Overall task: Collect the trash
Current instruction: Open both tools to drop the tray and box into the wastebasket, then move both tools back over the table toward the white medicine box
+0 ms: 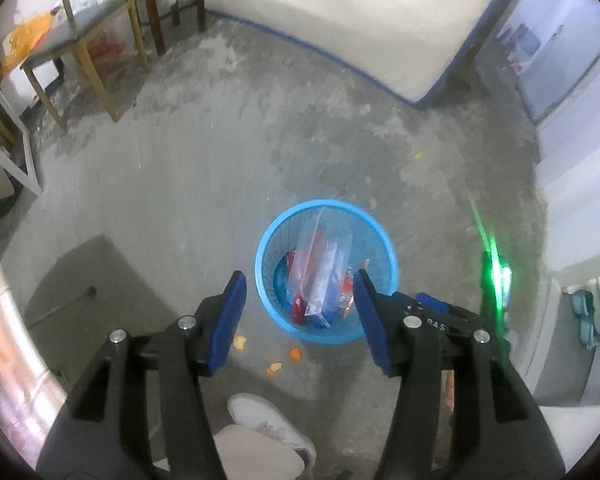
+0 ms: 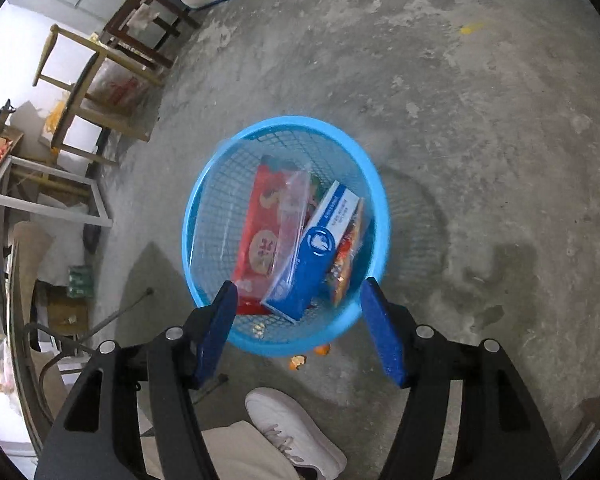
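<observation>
1. Both grippers hang above the floor, angled steeply down: the left gripper [image 1: 300,300] has its blue pads spread with nothing between them, and the right gripper [image 2: 298,308] stands spread and empty too.
2. Straight below sits the blue mesh wastebasket [image 2: 204,200] on the bare concrete floor [image 2: 460,160], upright, with the right gripper closer over it than the left.
3. Trash already inside: a red snack packet [image 2: 260,232], a clear plastic bag [image 2: 290,216] lying over it, a blue-and-white carton [image 2: 320,248] leaning against the wall, and a crinkled orange-red wrapper [image 2: 346,264] wedged beside the carton.
4. That part of the job looks done, since these pieces all lie within the rim and none hangs over it.
5. Left to collect: small orange scraps [image 1: 274,368] on the floor just beside the basket's near side, close to the person's white shoe [image 2: 296,436]. They may be peel or snack crumbs; the blur does not let me say which.
6. A small yellow fleck [image 2: 471,29] lies well apart on the far floor and may also count as litter.
7. My judgement: the bulk is binned, and the fiddly small bits remain, needing a low reach and a fine pinch.
</observation>
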Available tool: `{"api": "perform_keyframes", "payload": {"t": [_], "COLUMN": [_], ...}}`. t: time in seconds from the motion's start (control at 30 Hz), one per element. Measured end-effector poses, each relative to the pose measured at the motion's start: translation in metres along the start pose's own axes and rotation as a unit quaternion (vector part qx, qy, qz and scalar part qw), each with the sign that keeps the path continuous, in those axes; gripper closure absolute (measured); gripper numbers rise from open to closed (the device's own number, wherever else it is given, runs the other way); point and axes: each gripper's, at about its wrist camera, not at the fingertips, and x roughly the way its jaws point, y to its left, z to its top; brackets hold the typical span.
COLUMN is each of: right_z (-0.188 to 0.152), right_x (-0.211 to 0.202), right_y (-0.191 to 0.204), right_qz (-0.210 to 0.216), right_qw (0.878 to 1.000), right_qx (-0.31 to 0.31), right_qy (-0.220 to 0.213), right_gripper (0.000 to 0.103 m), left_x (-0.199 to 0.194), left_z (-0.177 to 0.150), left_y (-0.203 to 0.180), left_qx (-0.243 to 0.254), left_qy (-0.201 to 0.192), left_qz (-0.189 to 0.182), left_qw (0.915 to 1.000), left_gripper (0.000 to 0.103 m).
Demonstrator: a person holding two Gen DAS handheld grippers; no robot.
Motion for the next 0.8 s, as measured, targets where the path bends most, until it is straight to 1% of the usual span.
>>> {"api": "perform_keyframes", "payload": {"t": [0.07, 0.1, 0.13, 0.2, 0.3, 0.4, 0.5, 0.53, 0.6, 0.63, 0.67, 0.7, 0.77, 0.8], "right_z": [-0.01, -0.015, -0.02, -0.033, -0.05, -0.063, -0.074, -0.079, -0.088, -0.092, -0.098, -0.102, -0.112, -0.119], "right_x": [-0.014, -0.021, -0.027, -0.041, -0.06, -0.078, -0.094, -0.1, -0.115, -0.122, -0.131, -0.137, -0.15, -0.156], "right_y": [-0.006, -0.007, -0.009, -0.012, -0.012, -0.009, 0.002, 0.009, 0.028, 0.04, 0.056, 0.069, 0.099, 0.12], "right_qz": [0.003, 0.004, 0.004, 0.003, 0.004, 0.008, 0.014, 0.016, 0.021, 0.021, 0.02, 0.017, 0.006, 0.001], "right_qw": [1.0, 1.0, 1.0, 1.0, 0.999, 0.999, 0.998, 0.998, 0.996, 0.995, 0.993, 0.991, 0.985, 0.979], "right_qx": [0.005, 0.006, 0.006, 0.001, -0.006, -0.011, -0.024, -0.031, -0.057, -0.074, -0.096, -0.113, -0.154, -0.183], "right_qy": [-0.009, -0.012, -0.016, -0.024, -0.034, -0.042, -0.048, -0.05, -0.058, -0.063, -0.069, -0.073, -0.083, -0.085], "right_gripper": [0.041, 0.041, 0.041, 0.041, 0.041, 0.041, 0.041, 0.041, 0.04, 0.039, 0.033, 0.029, 0.027, 0.026], "left_x": [-0.036, -0.048, -0.069, -0.092, -0.13, -0.164, -0.196, -0.206, -0.217, -0.224, -0.228, -0.231, -0.237, -0.239], "left_z": [-0.011, -0.015, -0.026, -0.039, -0.072, -0.114, -0.159, -0.177, -0.204, -0.222, -0.234, -0.243, -0.273, -0.282], "left_y": [0.002, 0.004, 0.007, 0.013, 0.027, 0.044, 0.062, 0.069, 0.081, 0.09, 0.097, 0.105, 0.126, 0.133], "left_qx": [0.011, 0.013, 0.015, 0.012, -0.008, -0.039, -0.071, -0.083, -0.103, -0.117, -0.13, -0.141, -0.185, -0.199], "left_qy": [-0.03, -0.041, -0.056, -0.074, -0.104, -0.129, -0.159, -0.169, -0.175, -0.181, -0.186, -0.188, -0.193, -0.197], "left_qz": [-0.003, -0.005, -0.006, -0.01, -0.015, -0.02, -0.013, -0.005, 0.015, 0.023, 0.021, 0.016, 0.013, 0.014], "left_qw": [0.9995, 0.9991, 0.9983, 0.9971, 0.9944, 0.9907, 0.9846, 0.9821, 0.979, 0.9762, 0.9738, 0.9718, 0.9635, 0.96], "left_gripper": [0.045, 0.044, 0.042, 0.04, 0.037, 0.035, 0.03, 0.03, 0.03, 0.03, 0.03, 0.028, 0.026, 0.024]}}
